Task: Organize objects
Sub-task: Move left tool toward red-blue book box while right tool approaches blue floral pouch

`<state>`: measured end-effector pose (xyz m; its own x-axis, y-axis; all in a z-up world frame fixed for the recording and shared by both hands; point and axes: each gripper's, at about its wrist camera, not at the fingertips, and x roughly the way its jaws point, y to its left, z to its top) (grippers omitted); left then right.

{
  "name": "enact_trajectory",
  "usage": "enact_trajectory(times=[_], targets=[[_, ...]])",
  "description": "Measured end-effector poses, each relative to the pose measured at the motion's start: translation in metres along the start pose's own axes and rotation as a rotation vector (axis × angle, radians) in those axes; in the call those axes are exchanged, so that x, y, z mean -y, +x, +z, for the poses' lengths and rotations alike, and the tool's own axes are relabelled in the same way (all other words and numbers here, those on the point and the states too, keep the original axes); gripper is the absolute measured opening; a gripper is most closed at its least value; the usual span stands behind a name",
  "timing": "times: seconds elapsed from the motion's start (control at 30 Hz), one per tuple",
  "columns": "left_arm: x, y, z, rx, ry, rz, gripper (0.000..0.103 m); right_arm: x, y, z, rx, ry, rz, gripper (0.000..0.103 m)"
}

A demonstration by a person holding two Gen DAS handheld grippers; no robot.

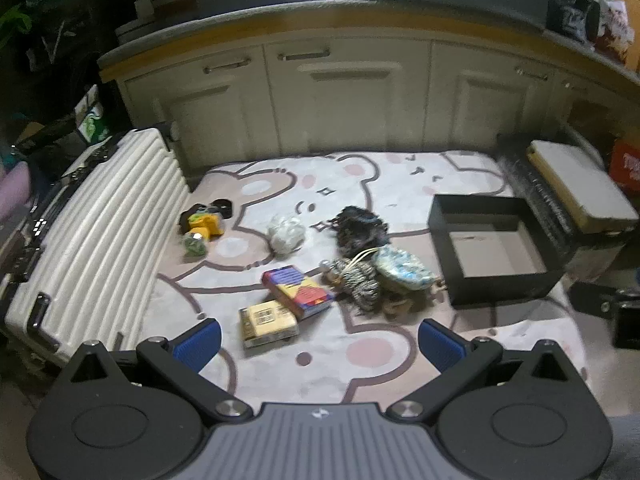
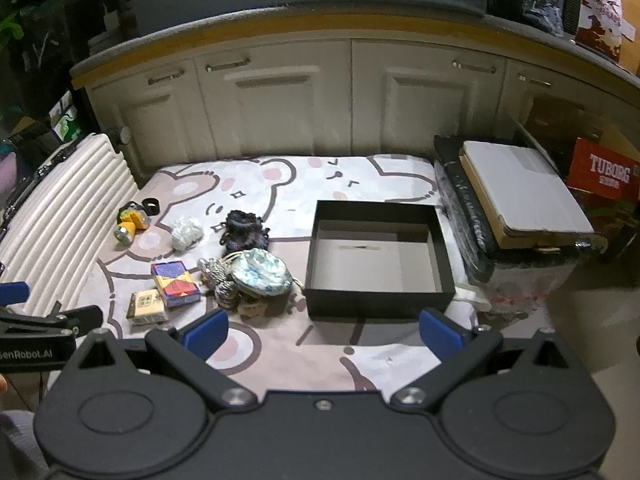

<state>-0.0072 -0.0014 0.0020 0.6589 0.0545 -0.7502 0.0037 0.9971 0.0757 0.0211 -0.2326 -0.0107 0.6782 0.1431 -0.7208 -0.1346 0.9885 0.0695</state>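
Your blue fingers [image 1: 198, 342] stand spread wide on both grippers, and neither the left gripper [image 1: 320, 342] nor the right gripper [image 2: 322, 334] holds anything. Both hang above the near edge of the bear-print mat [image 2: 304, 364]. The black box [image 2: 378, 256] sits open on the mat's right side. Left of it lie a shimmering pouch [image 2: 262, 276], a colourful card box [image 2: 176, 282], a tan box [image 2: 147, 307] and a yellow toy [image 2: 131, 222].
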Motion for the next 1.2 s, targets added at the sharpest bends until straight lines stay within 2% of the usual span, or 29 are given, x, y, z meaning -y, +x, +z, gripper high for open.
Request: enact_trajectory(times=[0.2, 0.37, 0.4, 0.53, 0.7, 0.83, 1.03, 1.2], targets=[[0.005, -0.008, 0.013, 0.079, 0.043, 0.022, 0.103, -0.004, 0.003, 0.019, 0.037, -0.027, 0.009, 0.103], [-0.005, -0.015, 0.042, 0.159, 0.015, 0.042, 0.103, -0.008, 0.01, 0.046, 0.079, -0.029, 0.024, 0.103], [-0.007, -0.015, 0.048, 0.172, -0.025, 0.091, 0.103, -0.01, 0.012, 0.053, 0.085, -0.035, 0.026, 0.103], [-0.014, -0.012, 0.071, 0.239, -0.007, 0.155, 0.103, -0.018, 0.024, 0.079, 0.11, -0.047, 0.048, 0.103], [-0.021, 0.003, 0.096, 0.278, 0.009, 0.198, 0.103, -0.032, 0.047, 0.11, 0.131, -0.053, 0.075, 0.103], [-0.029, 0.023, 0.109, 0.279, 0.009, 0.21, 0.103, -0.036, 0.073, 0.129, 0.123, 0.005, 0.11, 0.103], [-0.045, 0.062, 0.122, 0.238, -0.056, 0.223, 0.103, -0.034, 0.119, 0.139, 0.107, 0.095, 0.18, 0.103], [-0.056, 0.101, 0.124, 0.19, -0.106, 0.235, 0.103, -0.032, 0.163, 0.127, 0.096, 0.152, 0.157, 0.103]])
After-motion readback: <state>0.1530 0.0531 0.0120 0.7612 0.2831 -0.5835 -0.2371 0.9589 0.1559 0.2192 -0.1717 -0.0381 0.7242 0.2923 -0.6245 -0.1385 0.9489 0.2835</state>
